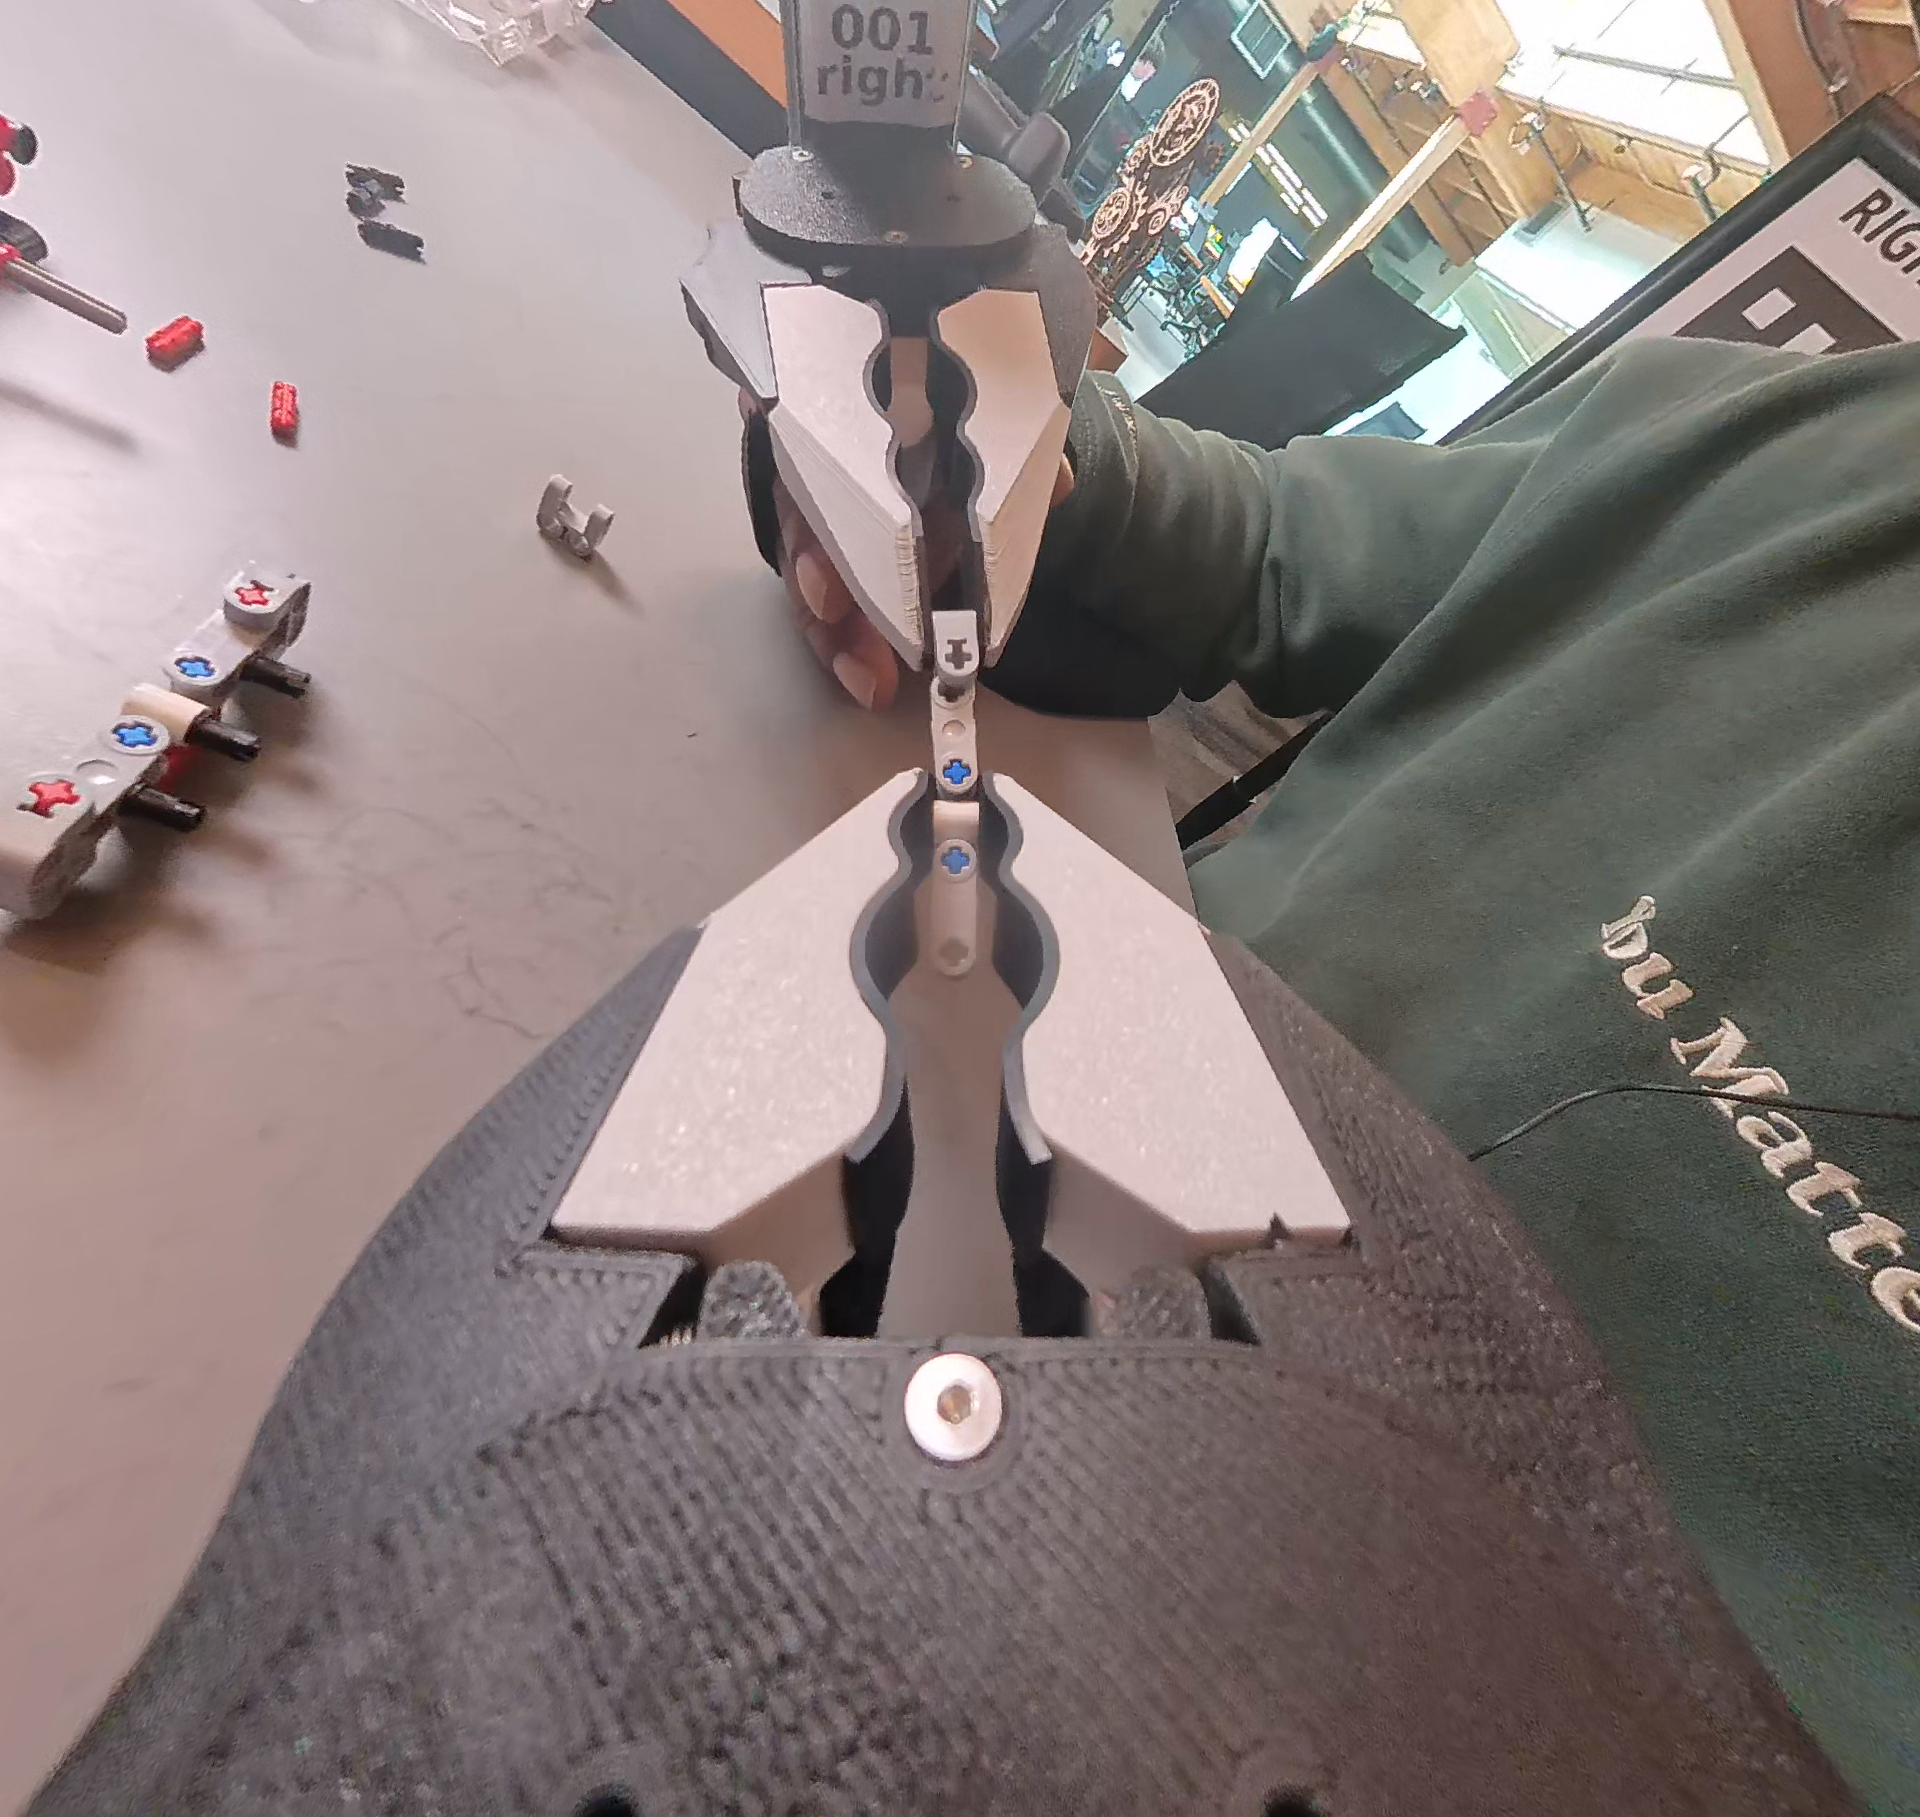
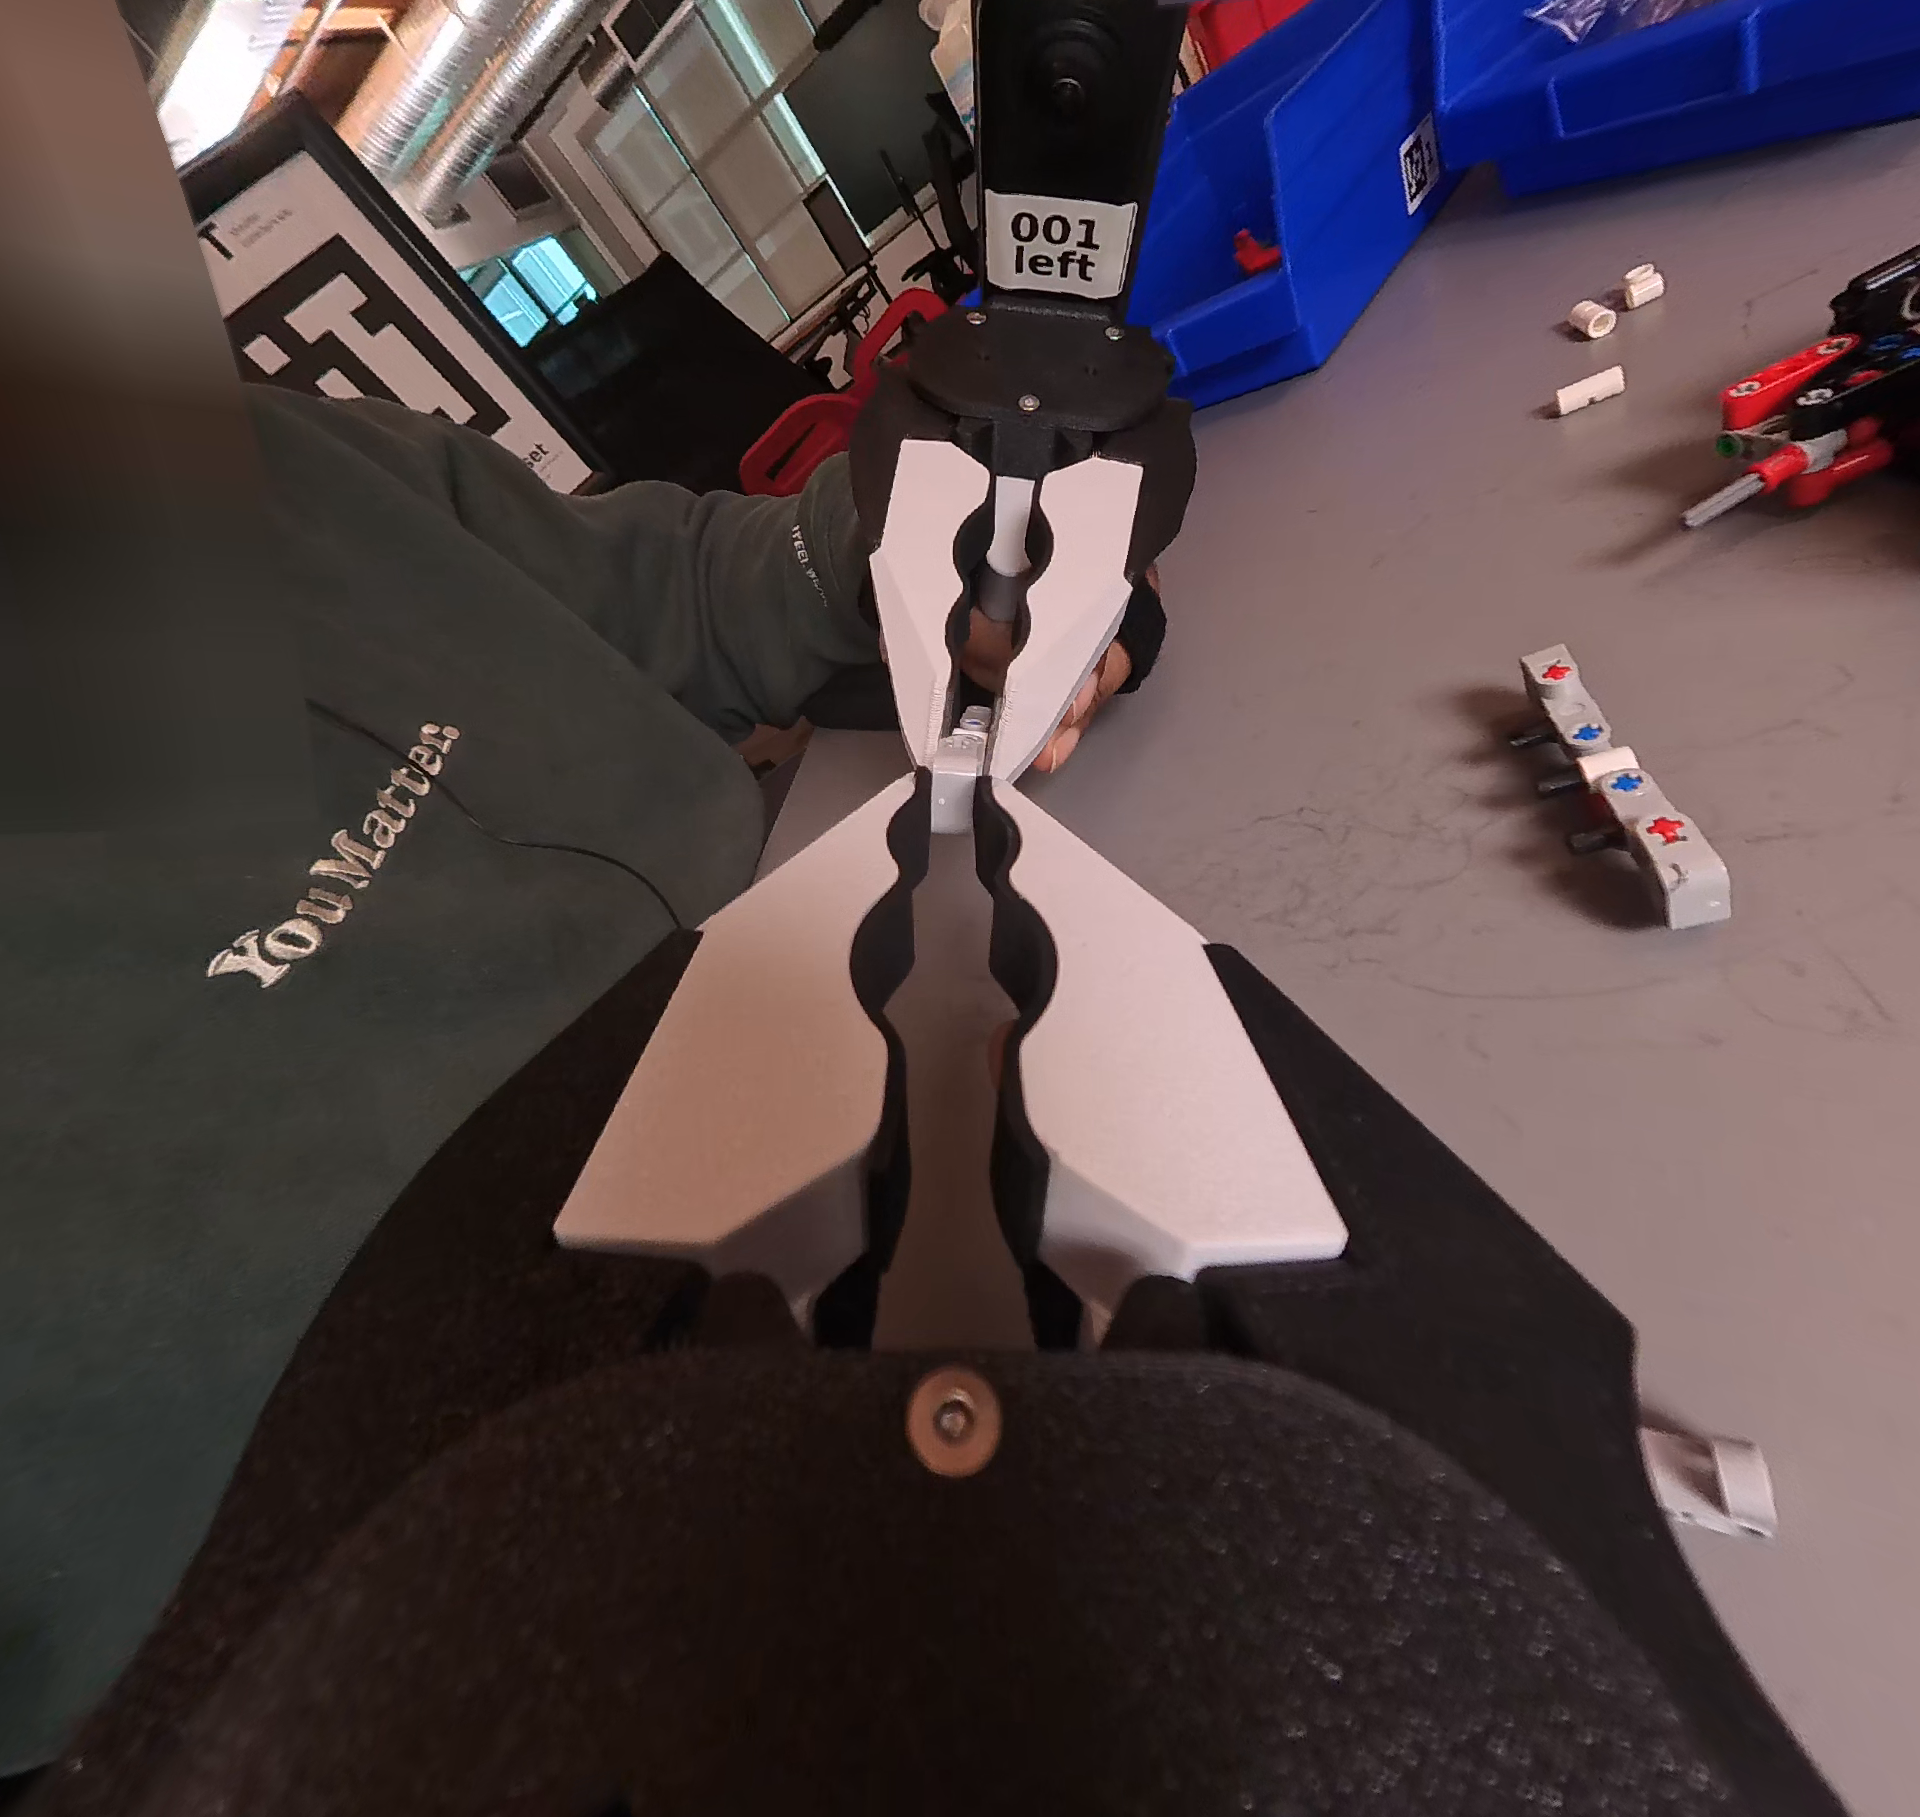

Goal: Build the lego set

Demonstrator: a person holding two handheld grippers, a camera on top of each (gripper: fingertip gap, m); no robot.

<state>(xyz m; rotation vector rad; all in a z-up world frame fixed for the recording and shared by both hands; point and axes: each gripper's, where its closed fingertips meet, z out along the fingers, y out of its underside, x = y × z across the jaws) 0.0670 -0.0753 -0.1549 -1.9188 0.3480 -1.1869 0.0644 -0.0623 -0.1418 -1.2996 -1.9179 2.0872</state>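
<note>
Above the grey table, a light, stiff grey beam is pinched endwise by left gripper; its small connector is clamped by right gripper.

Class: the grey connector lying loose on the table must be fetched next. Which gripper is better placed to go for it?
Neither is free: the left gripper and right gripper are both shut on the grey beam assembly. The grey connector lies nearer the right gripper, so probably right, once it lets go.
</note>
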